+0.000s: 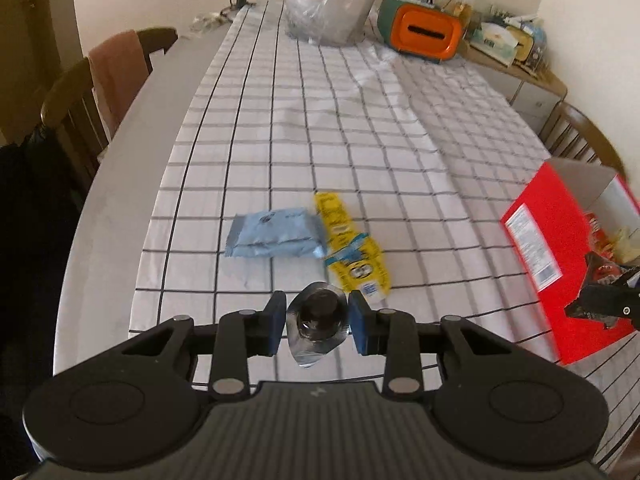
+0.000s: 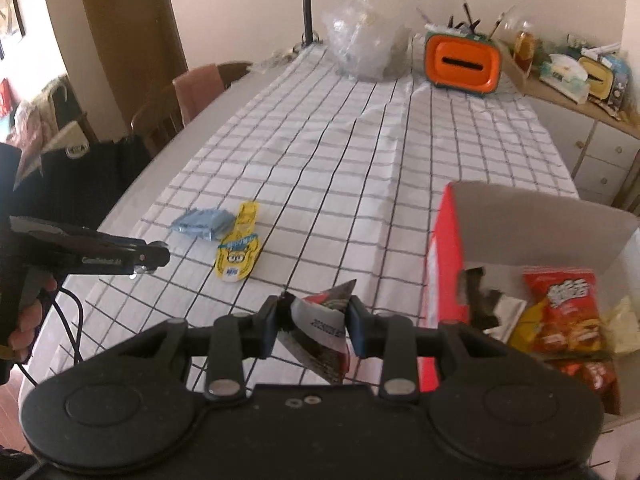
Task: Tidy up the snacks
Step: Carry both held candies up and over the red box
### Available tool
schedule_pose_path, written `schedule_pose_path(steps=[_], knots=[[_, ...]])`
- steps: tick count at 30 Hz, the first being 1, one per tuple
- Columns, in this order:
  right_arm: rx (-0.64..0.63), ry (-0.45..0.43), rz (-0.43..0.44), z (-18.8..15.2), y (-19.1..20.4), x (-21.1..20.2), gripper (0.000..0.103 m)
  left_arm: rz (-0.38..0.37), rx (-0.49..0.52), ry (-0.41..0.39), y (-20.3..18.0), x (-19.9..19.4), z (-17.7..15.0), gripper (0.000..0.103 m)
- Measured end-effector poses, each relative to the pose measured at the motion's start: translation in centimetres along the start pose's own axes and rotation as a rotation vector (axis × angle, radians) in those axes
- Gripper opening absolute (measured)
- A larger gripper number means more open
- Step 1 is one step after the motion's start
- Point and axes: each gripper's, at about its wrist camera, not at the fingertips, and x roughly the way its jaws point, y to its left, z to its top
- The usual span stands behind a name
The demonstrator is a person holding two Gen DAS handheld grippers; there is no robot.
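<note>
Your right gripper (image 2: pixel 312 330) pinches a crumpled dark-and-silver packet (image 2: pixel 320 332) between its pads, and the red box (image 2: pixel 444 264) stands just to the right of those jaws, its open top facing up with red snack bags (image 2: pixel 568 312) already lying inside. That is the relation to mind: the box's near red wall rises between the jaws and the cavity, so the packet likely has to clear that rim before you let go.

Your left gripper (image 1: pixel 318 322) is closed on a small silvery-wrapped dark sweet (image 1: pixel 318 318), which hangs between the blue pads. The box lies well off to its right, so your right hand is the nearer.

Ahead of the left jaws, a blue packet (image 1: pixel 276 236) and a yellow sachet (image 1: pixel 352 248) lie touching on the checked tablecloth (image 1: pixel 320 120), the sachet's long axis running away from you. Open cloth surrounds them.
</note>
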Motion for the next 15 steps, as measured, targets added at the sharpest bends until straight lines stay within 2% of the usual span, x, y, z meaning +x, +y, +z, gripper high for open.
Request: schedule_pose_path(steps=[9,15], knots=[[0.019,-0.078,-0.014,0.3,-5.2,-4.1,0.034,-0.034,0.038,-0.078,-6.4,-3.8,2.0,0.032],[0.027,-0.104,-0.028,0.1,-9.4,-6.0,0.034,-0.072,0.078,-0.108,-12.0,-4.4,3.4,0.032]])
